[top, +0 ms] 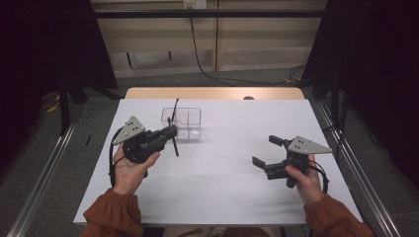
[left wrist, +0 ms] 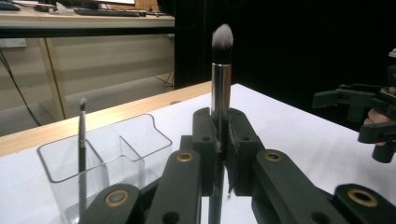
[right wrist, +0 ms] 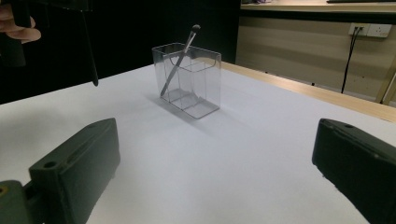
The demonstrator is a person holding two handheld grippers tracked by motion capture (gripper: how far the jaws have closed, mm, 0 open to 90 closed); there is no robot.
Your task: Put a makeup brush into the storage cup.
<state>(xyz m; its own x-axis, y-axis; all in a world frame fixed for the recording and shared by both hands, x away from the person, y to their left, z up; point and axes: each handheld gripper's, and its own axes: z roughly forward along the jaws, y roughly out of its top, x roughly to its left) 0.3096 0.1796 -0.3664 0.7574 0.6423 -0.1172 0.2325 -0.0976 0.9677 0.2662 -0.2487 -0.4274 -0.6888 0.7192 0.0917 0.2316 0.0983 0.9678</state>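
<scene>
My left gripper (top: 171, 132) is shut on a makeup brush (top: 174, 144) and holds it upright above the table, just left of a clear divided box (top: 190, 124). In the left gripper view the brush (left wrist: 221, 74) rises between the jaws, with a silver ferrule and white-tipped bristles. A thin dark brush (top: 175, 106) leans inside the box, seen also in the right gripper view as a thin brush (right wrist: 180, 60) in the box (right wrist: 196, 88). My right gripper (top: 264, 150) stands open and holds nothing, low over the right side of the table.
The white table top (top: 222, 182) has a wooden strip (top: 212, 93) along its far edge. Dark curtains flank both sides. A black cable (top: 197, 54) hangs down the wall behind. The other gripper (left wrist: 364, 112) appears at the right of the left gripper view.
</scene>
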